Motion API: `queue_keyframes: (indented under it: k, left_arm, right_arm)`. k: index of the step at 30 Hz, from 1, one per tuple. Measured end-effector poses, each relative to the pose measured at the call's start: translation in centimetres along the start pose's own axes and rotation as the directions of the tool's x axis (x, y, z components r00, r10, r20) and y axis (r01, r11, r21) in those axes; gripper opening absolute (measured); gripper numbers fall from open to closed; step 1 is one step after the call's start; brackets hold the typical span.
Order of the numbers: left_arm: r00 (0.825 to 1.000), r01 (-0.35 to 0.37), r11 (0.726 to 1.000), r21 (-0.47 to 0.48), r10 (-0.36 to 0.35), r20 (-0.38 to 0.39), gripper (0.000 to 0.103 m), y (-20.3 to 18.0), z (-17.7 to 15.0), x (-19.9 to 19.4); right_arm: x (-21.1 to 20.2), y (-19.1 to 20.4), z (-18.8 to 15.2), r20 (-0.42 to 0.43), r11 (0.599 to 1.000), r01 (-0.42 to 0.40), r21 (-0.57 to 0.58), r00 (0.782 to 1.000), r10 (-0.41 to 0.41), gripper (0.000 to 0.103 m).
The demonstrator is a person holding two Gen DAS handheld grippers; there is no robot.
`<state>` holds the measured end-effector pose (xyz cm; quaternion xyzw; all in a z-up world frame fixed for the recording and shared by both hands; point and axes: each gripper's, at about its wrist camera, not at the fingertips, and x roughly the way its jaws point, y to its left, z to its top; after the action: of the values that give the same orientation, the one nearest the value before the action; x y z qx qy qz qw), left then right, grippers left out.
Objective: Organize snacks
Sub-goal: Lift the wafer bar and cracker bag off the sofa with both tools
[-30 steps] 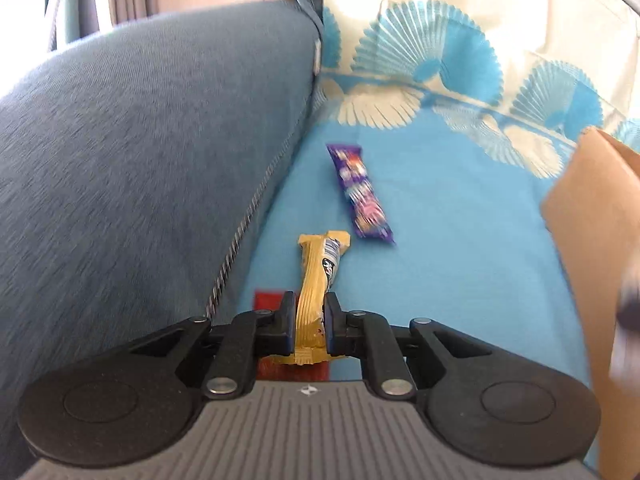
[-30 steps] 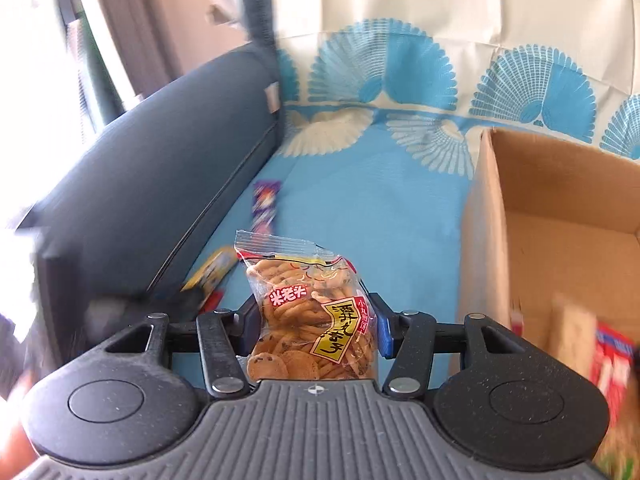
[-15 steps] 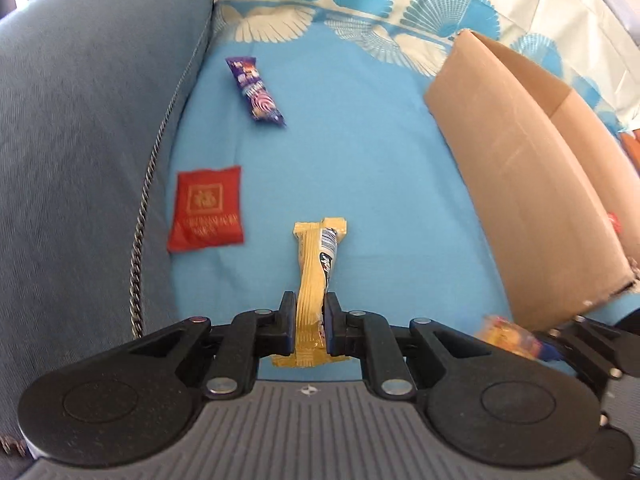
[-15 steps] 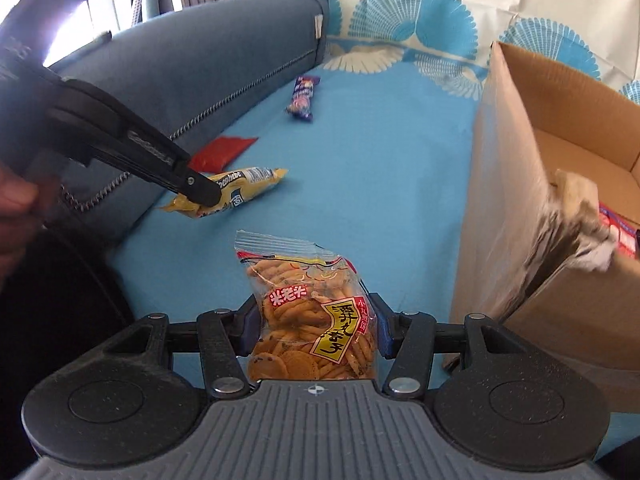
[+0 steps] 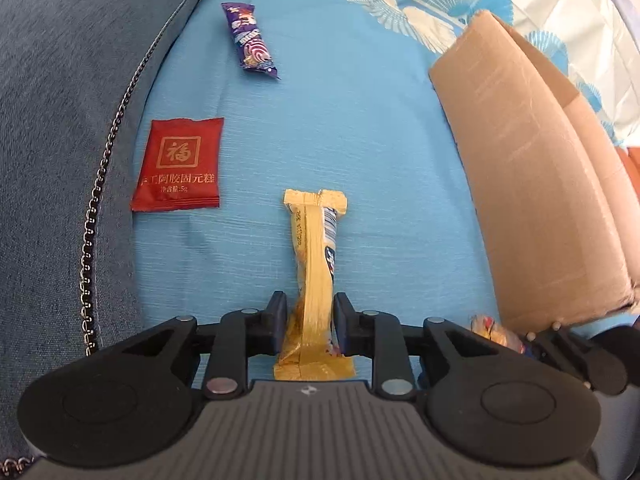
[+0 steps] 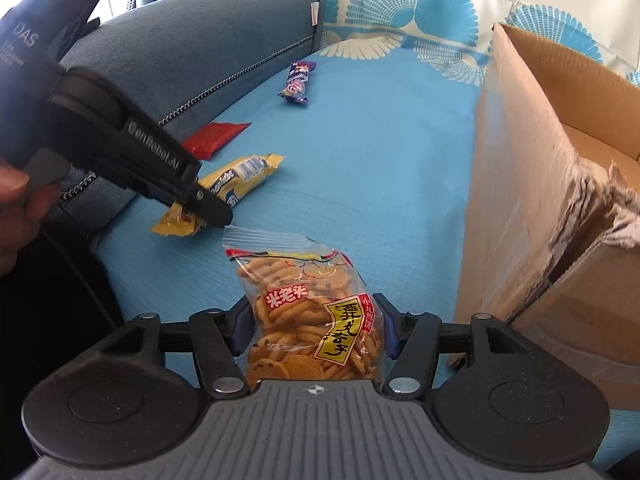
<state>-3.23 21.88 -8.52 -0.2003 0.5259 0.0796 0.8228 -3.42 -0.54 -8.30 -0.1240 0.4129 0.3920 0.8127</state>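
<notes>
My left gripper [image 5: 310, 316] is shut on a yellow snack bar [image 5: 316, 256] and holds it above the blue sofa seat; it also shows in the right wrist view [image 6: 208, 200] with the bar [image 6: 236, 176]. My right gripper [image 6: 314, 320] is shut on a clear bag of rice crackers [image 6: 308, 312], left of the open cardboard box [image 6: 532, 184]. A purple candy bar [image 5: 250, 42] and a red sachet [image 5: 178, 164] lie on the seat. The box [image 5: 532, 184] stands at the right in the left wrist view.
A blue sofa armrest [image 5: 60, 80] with a zipper runs along the left. A fan-patterned cover [image 6: 400, 4] drapes the backrest. The box's near corner [image 6: 592, 216] is torn. A person's hand [image 6: 16, 200] holds the left gripper.
Both grippers have drawn back a little from the seat with their snacks held. The left view now shows the red sachet and the purple bar nearer.
</notes>
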Motion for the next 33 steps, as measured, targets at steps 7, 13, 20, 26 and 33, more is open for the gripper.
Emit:
queue_keyframes:
  k: [7, 13, 20, 26, 33]
  left_arm:
    - [0.999, -0.038, 0.998, 0.044, 0.038, 0.01, 0.028, -1.0, -0.1, 0.0]
    - [0.999, -0.043, 0.998, 0.054, 0.042, 0.012, 0.028, -1.1, -0.1, 0.4]
    - [0.998, -0.06, 0.995, 0.075, 0.059, 0.014, 0.028, -1.6, -0.1, 0.7]
    - [0.997, -0.076, 0.993, 0.085, 0.075, 0.02, 0.022, -1.9, -0.3, 0.6]
    - [0.997, -0.072, 0.993, 0.093, 0.069, 0.034, 0.015, -1.7, -0.4, 0.4]
  right_arm:
    - [0.3, 0.2, -0.2, -0.01, 1.0, 0.007, -0.009, 1.0, -0.007, 0.062]
    - [0.6, 0.5, -0.2, -0.006, 0.999, 0.027, -0.035, 1.0, -0.028, 0.062]
    - [0.3, 0.6, -0.4, 0.011, 0.998, 0.041, -0.045, 0.999, -0.04, 0.06]
    - [-0.1, 0.6, -0.7, 0.023, 0.997, 0.052, -0.048, 0.998, -0.051, 0.06]
    - [-0.4, 0.4, -0.6, 0.039, 0.998, 0.047, -0.04, 0.998, -0.046, 0.06]
